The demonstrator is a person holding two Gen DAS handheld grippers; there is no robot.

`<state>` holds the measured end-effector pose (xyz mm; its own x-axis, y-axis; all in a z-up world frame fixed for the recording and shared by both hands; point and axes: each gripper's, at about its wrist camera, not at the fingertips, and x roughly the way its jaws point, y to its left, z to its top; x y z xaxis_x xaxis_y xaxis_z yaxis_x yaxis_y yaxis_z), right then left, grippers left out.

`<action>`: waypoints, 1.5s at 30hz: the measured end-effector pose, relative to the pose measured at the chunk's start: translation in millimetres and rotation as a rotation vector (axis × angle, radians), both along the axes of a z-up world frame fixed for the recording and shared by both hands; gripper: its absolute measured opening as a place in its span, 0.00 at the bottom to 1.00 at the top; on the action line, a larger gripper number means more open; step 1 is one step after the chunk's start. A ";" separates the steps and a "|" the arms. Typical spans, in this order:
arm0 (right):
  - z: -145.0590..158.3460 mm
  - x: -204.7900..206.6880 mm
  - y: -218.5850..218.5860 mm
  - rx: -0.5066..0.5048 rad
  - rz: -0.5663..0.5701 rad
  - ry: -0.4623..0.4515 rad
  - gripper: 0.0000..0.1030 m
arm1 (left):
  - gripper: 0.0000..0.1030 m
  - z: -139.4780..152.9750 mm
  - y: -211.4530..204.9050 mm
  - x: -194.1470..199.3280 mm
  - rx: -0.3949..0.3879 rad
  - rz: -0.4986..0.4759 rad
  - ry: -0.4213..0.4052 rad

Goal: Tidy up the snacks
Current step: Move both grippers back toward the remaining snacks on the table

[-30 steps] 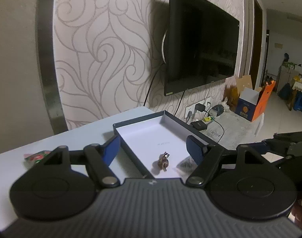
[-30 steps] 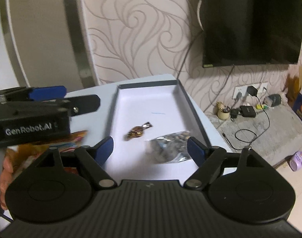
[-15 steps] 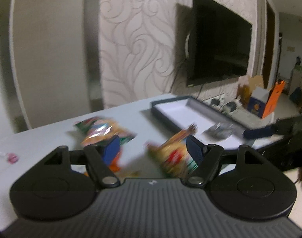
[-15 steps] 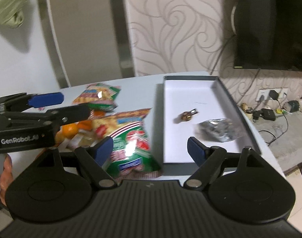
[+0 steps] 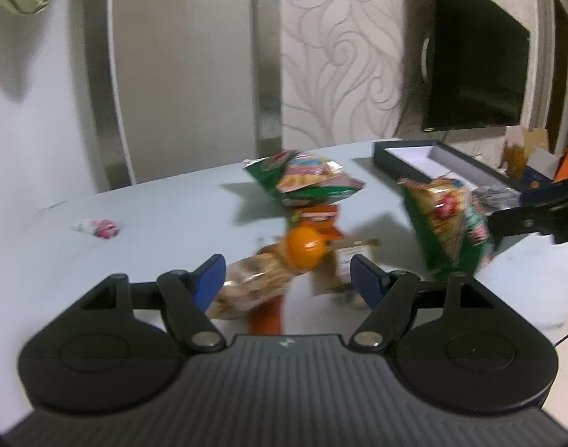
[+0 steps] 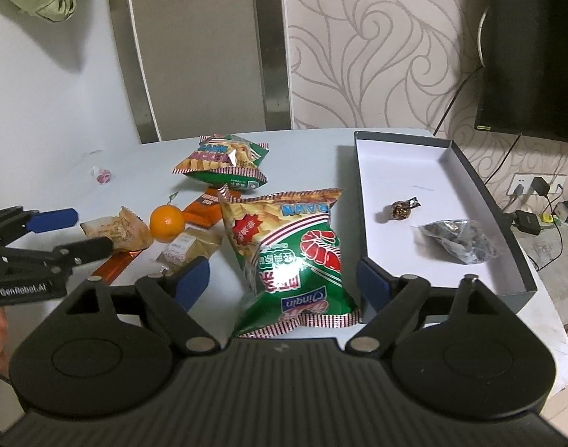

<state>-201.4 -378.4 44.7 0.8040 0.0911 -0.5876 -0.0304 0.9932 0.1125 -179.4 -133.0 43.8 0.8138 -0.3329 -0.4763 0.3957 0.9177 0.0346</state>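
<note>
A dark box with a white floor [image 6: 406, 164] lies at the table's right; a brown candy [image 6: 403, 209] and a silvery packet [image 6: 460, 240] lie in it. Left of the box lies a big green prawn-cracker bag [image 6: 295, 257], between my open, empty right gripper's [image 6: 280, 279] jaws. Behind it are a second cracker bag [image 6: 224, 160], an orange [image 6: 167, 222], an orange wrapper [image 6: 205, 208] and tan packets [image 6: 116, 232]. My left gripper [image 5: 287, 283] is open and empty, just before the orange [image 5: 305, 247] and a tan packet [image 5: 246, 290]; it also shows in the right wrist view [image 6: 56, 234].
A small pink candy [image 6: 104, 176] lies alone at the far left of the white table [image 6: 306, 149]. A television [image 6: 533, 48] hangs on the patterned wall behind the box. Cables and chargers [image 6: 526, 219] lie on the floor beyond the table's right edge.
Both grippers have swung left, away from the box and towards the pile of snacks. The snack bags and orange have come into view. Both stay open and empty.
</note>
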 end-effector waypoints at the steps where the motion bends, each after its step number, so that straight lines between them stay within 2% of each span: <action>1: -0.2 1.0 0.9 -0.001 0.002 0.001 0.89 | 0.73 -2.5 4.3 1.6 0.008 0.009 -0.002; 4: -1.8 3.6 2.2 0.003 0.002 0.001 0.90 | 0.73 -10.7 12.2 14.8 0.041 0.035 0.003; 11: -4.9 14.2 4.1 -0.009 0.001 0.016 0.91 | 0.73 -26.8 22.0 45.9 0.009 0.048 0.068; 21: -16.9 43.4 6.6 -0.065 0.011 0.047 0.91 | 0.73 -27.3 14.7 51.0 -0.014 0.007 0.085; 29: -36.0 75.4 9.8 -0.086 0.017 0.108 0.90 | 0.72 -25.0 12.2 46.8 -0.009 -0.027 0.090; 31: -39.9 78.0 9.8 -0.084 0.015 0.124 0.88 | 0.72 -24.5 13.7 45.6 -0.011 -0.032 0.092; 32: -41.8 78.3 9.1 -0.077 0.017 0.130 0.82 | 0.72 -24.5 14.3 45.1 -0.011 -0.034 0.094; 37: -41.8 75.8 6.3 -0.043 0.021 0.131 0.68 | 0.72 -27.3 14.2 45.3 -0.010 -0.039 0.108; 45: -36.8 63.5 11.3 -0.019 0.033 0.116 0.64 | 0.72 -32.8 9.8 55.5 0.005 -0.044 0.117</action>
